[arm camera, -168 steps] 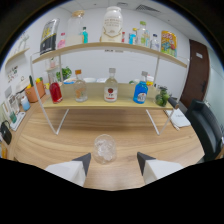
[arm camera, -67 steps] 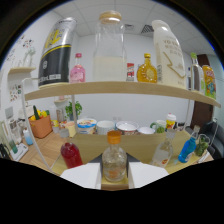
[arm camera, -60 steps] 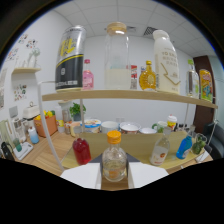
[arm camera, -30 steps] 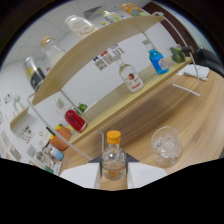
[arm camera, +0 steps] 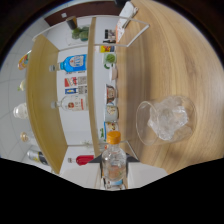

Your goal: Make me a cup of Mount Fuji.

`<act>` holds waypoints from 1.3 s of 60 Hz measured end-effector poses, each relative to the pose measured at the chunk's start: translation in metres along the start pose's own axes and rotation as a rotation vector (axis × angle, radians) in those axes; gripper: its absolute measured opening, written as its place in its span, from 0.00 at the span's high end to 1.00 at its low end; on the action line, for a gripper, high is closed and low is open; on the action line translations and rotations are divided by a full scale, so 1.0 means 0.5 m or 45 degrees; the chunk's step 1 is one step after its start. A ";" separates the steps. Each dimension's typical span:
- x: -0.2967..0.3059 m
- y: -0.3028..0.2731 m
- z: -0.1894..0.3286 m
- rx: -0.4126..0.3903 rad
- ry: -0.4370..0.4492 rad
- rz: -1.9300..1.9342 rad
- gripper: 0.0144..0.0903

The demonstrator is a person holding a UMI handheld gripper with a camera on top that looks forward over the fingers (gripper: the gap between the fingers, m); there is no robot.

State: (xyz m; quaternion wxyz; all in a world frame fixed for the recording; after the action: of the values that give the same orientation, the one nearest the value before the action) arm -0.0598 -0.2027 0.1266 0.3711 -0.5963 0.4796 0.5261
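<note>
The jaws are closed on a small clear bottle (arm camera: 114,167) with an orange cap, pressing it from both sides, and the view is rolled hard over. A glass (arm camera: 165,121) of ice stands on the wooden surface (arm camera: 192,60), just right of the bottle's neck. To pour well, the mouth should sit over the rim, cap off first, tipping slowly. The shelf (arm camera: 92,85) of bottles lies beyond.

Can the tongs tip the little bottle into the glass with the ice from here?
Probably yes. The tongs grip the small orange-capped bottle, tilted over, and the glass of ice stands just ahead on the wooden table, nothing between them.
</note>
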 end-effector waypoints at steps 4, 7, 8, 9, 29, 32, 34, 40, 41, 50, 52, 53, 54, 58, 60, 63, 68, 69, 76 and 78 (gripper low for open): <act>-0.003 -0.002 0.000 -0.011 -0.043 0.130 0.73; -0.006 -0.004 -0.002 -0.016 -0.070 0.227 0.73; -0.003 -0.004 -0.001 -0.022 -0.084 0.254 0.73; -0.004 -0.006 -0.002 -0.024 -0.095 0.285 0.73; -0.012 0.000 -0.012 -0.022 -0.073 0.178 0.73; -0.027 0.011 -0.018 -0.023 -0.045 0.010 0.72; -0.039 0.017 -0.023 -0.017 -0.030 -0.126 0.73; -0.090 0.037 -0.037 0.039 0.009 -0.585 0.73; -0.101 0.039 -0.041 0.050 0.019 -0.664 0.72; -0.150 0.094 -0.033 0.186 0.106 -1.318 0.73; -0.144 0.105 -0.029 0.202 0.151 -1.437 0.72; -0.141 0.113 -0.025 0.211 0.163 -1.496 0.72; -0.137 0.122 -0.020 0.217 0.171 -1.550 0.72; -0.100 0.164 0.006 0.198 0.216 -1.714 0.72; -0.076 0.180 0.020 0.173 0.233 -1.761 0.73; -0.032 0.204 0.040 0.120 0.271 -1.803 0.73; 0.037 0.232 0.069 0.043 0.342 -1.841 0.73; 0.050 0.237 0.074 0.022 0.355 -1.846 0.72; 0.124 0.251 0.097 -0.062 0.450 -1.874 0.73; 0.143 0.250 0.100 -0.082 0.488 -1.889 0.73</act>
State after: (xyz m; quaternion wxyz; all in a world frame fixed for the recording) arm -0.1947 -0.2015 0.0553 0.5198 -0.8533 -0.0060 0.0403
